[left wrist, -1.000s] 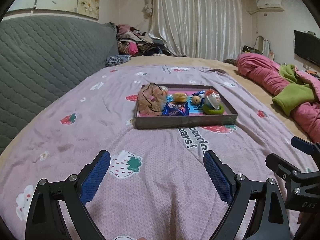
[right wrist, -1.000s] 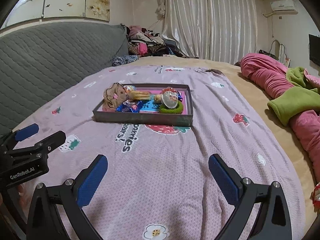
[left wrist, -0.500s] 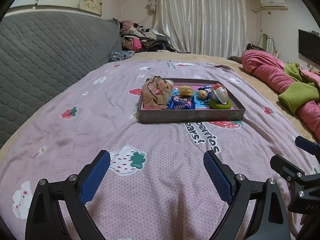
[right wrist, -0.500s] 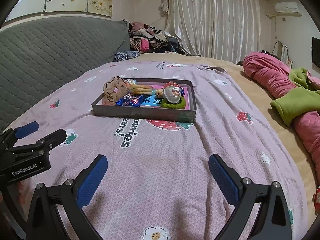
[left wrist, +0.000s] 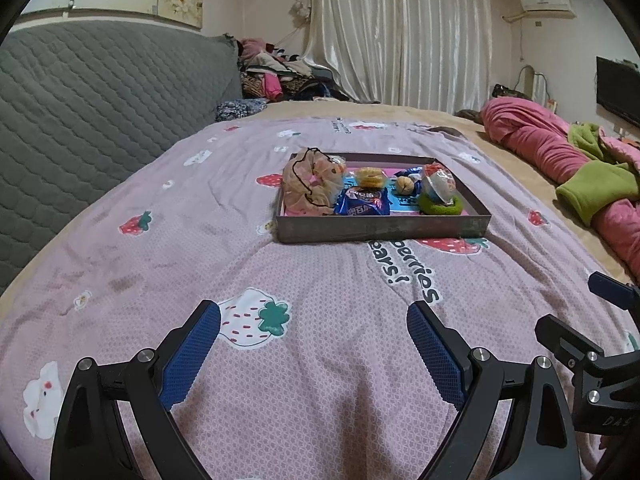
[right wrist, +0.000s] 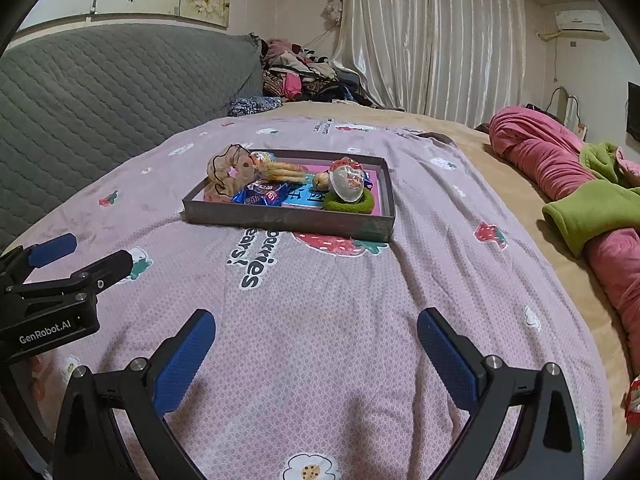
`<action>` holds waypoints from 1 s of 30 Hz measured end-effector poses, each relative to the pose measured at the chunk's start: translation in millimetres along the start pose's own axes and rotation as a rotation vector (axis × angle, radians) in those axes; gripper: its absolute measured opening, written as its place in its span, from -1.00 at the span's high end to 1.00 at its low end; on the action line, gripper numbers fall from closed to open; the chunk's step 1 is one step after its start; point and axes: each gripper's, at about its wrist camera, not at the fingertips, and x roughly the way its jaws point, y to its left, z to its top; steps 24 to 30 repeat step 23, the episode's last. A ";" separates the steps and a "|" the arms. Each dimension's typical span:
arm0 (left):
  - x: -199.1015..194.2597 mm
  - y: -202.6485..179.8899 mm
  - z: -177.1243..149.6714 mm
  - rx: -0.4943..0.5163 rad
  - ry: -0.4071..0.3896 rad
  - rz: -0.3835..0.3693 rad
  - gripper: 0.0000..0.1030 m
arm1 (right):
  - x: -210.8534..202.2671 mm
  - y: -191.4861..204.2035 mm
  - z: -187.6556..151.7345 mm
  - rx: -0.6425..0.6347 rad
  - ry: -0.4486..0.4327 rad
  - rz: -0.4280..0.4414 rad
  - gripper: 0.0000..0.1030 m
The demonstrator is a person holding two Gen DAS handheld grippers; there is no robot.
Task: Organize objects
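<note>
Left wrist view: left gripper (left wrist: 313, 352) and right gripper (right wrist: 316, 354) hovering spread, empty. Scrunchie (left wrist: 306, 188) sitting at tray's (left wrist: 380, 230) ten o'clock; probably soft, light, pinching any fold.

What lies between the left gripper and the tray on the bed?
Only bare printed bedspread separates the left gripper from the tray; no object lies there, as the left wrist view shows.

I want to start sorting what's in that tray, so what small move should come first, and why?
Probably bring the left gripper forward toward the tray. Both grippers are open and empty, well short of it, and the beige scrunchie sits on its side of the tray.
</note>
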 end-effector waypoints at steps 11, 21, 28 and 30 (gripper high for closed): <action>2.3 -0.9 -1.1 0.013 0.008 -0.007 -0.84 | 5.7 2.2 -1.7 -0.013 0.015 -0.002 -0.98; 2.9 0.2 -0.4 0.006 0.003 -0.016 -0.84 | 7.8 2.7 -2.4 -0.017 0.015 -0.008 -0.98; 4.1 1.9 -0.2 0.001 0.003 -0.013 -0.84 | 8.3 2.6 -2.7 -0.021 0.015 -0.009 -0.98; 4.1 1.9 -0.2 0.001 0.003 -0.013 -0.84 | 8.3 2.6 -2.7 -0.021 0.015 -0.009 -0.98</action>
